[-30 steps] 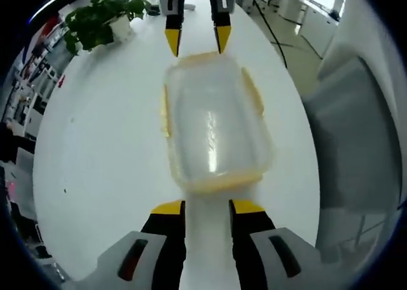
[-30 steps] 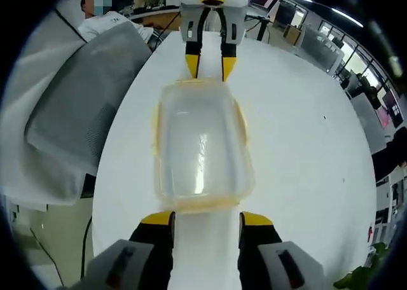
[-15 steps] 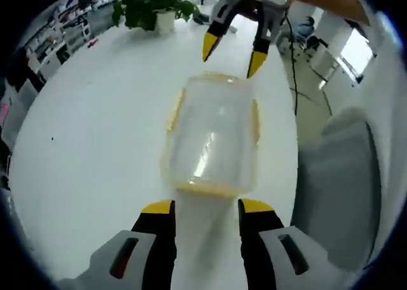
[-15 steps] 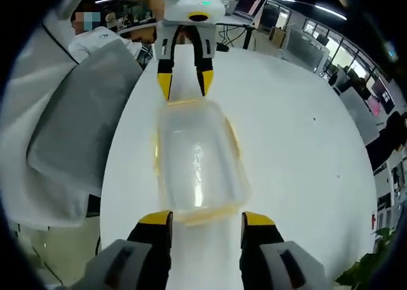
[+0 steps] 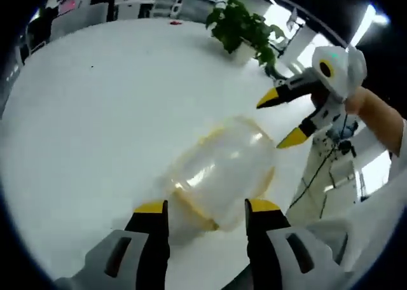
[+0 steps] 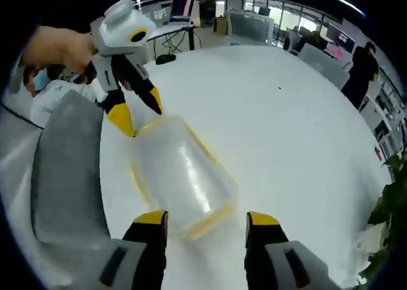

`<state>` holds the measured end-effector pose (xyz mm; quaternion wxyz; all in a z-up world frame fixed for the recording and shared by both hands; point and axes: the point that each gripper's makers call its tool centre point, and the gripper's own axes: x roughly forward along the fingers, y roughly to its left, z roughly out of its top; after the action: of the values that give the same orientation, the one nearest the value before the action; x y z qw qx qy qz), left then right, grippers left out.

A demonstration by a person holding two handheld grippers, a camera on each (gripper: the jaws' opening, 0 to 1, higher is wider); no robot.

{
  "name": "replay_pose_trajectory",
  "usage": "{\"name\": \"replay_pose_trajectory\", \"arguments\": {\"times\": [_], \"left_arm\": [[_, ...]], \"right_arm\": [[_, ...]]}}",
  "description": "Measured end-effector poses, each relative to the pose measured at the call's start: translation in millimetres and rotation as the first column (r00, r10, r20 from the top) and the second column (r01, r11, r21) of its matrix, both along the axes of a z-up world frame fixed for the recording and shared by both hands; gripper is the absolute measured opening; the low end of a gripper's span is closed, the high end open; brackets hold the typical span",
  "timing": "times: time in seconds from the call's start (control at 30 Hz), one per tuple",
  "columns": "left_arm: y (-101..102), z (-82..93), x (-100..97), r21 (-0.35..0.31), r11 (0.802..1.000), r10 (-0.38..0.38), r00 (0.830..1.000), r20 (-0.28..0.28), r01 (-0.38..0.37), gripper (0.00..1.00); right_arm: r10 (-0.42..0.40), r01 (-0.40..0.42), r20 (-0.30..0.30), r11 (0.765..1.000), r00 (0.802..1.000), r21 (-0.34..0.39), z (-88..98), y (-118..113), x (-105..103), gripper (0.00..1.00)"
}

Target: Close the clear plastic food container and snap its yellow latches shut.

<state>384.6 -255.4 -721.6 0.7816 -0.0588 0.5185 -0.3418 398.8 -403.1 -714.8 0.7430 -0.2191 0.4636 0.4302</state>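
A: Item, location?
B: Clear food container (image 5: 219,172) with yellow latches (image 6: 206,221), lid on, flat on the white table (image 5: 95,112), between both tools.
A: Tool condition?
B: Left gripper (image 5: 206,207) jaws spread, empty. Right gripper (image 6: 206,219) jaws spread, empty. Potted plant (image 5: 245,26) beyond.

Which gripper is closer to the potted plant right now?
Right. The right gripper hangs between the container and the potted plant; the left gripper sits at the container's opposite end.
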Motion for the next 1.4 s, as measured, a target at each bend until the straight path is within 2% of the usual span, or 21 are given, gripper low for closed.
{"name": "replay_pose_trajectory", "arguments": {"times": [0.03,0.1,0.13,0.2,0.27,0.33,0.37,0.53,0.63,0.77,0.97,1.0,1.03,1.07,1.1,1.17,1.2,1.23,1.4], "left_arm": [[-1,-1.6,-0.9,-0.016,0.998,0.058,0.998,-0.032,-0.058,0.47],[-2,-3.3,-2.1,-0.016,0.992,0.124,0.992,-0.038,-0.124,0.46],[-3,-3.9,-3.3,-0.015,0.991,0.136,0.99,-0.034,-0.136,0.46],[-8,-4.0,-6.6,-0.034,0.986,0.163,0.986,-0.033,-0.164,0.47],[-11,-6.5,-9.0,-0.04,0.98,0.193,0.98,-0.048,-0.195,0.49],[-12,-7.8,-9.4,-0.043,0.978,0.202,0.978,-0.043,-0.204,0.49],[-12,-8.5,-9.2,-0.041,0.977,0.209,0.977,-0.045,-0.211,0.49],[-14,-11.3,-5.0,-0.05,0.972,0.226,0.973,-0.047,-0.228,0.48],[-11,-12.9,-2.7,-0.031,0.97,0.238,0.97,-0.043,-0.239,0.44],[-8,-15.9,-1.3,-0.006,0.967,0.253,0.967,-0.034,-0.253,0.37],[-22,-16.0,-3.6,0.025,0.972,0.235,0.972,-0.001,-0.235,0.45],[-19,-26.0,-16.3,0.088,0.966,0.248,0.967,-0.065,-0.242,0.5],[-32,-34.1,-21.6,0.046,0.977,0.212,0.973,-0.092,-0.208,0.53],[-31,-29.1,-11.6,0.013,0.957,0.292,0.955,-0.049,-0.291,0.54],[-28,-27.7,-13.6,0.021,0.963,0.27,0.961,-0.057,-0.27,0.53],[-24,-25.9,-11.6,0.009,0.96,0.278,0.959,-0.062,-0.278,0.5],[-23,-25.5,-11.0,-0.003,0.954,0.298,0.951,-0.082,-0.299,0.48],[-23,-26.0,-9.5,-0.004,0.955,0.296,0.951,-0.09,-0.297,0.48],[-23,-25.3,-5.9,-0.002,0.964,0.263,0.961,-0.084,-0.264,0.47]], "right_arm": [[-0.02,0.02,0.003,1.0,1.0,-0.003,-0.2,0,1,0.45],[-0.092,0.092,-0.037,0.996,0.995,0.009,-1.7,4,-3,0.43],[-0.141,0.144,-0.072,0.989,0.987,0.035,-2.7,9,-5,0.43],[-0.191,0.196,-0.107,0.98,0.976,0.03,-6.9,9,-7,0.44],[-0.187,0.19,-0.107,0.982,0.976,0.016,-12.1,7,-6,0.42],[-0.202,0.208,-0.147,0.978,0.968,0.028,-18.4,10,-10,0.43],[-0.236,0.247,-0.177,0.968,0.955,0.044,-20.4,12,-10,0.43],[-0.263,0.279,-0.19,0.958,0.946,0.063,-24.0,15,-5,0.44],[-0.3,0.324,-0.217,0.943,0.929,0.081,-24.1,15,-4,0.45],[-0.322,0.342,-0.21,0.937,0.923,0.069,-23.6,18,-4,0.46],[-0.365,0.381,-0.215,0.924,0.906,0.037,-25.5,24,-4,0.48],[-0.367,0.388,-0.226,0.92,0.902,0.057,-25.3,29,-4,0.48],[-0.342,0.359,-0.203,0.932,0.918,0.053,-26.1,32,-6,0.49],[-0.355,0.37,-0.202,0.928,0.913,0.04,-25.3,30,-5,0.5],[-0.36,0.376,-0.203,0.926,0.911,0.041,-25.4,29,-5,0.5],[-0.393,0.409,-0.197,0.911,0.898,0.046,-25.7,29,-4,0.5],[-0.399,0.427,-0.26,0.902,0.879,0.059,-26.1,35,-15,0.49],[-0.382,0.403,-0.228,0.913,0.896,0.054,-27.4,31,-11,0.49],[-0.393,0.421,-0.246,0.904,0.886,0.074,-27.9,29,-12,0.49]]}}
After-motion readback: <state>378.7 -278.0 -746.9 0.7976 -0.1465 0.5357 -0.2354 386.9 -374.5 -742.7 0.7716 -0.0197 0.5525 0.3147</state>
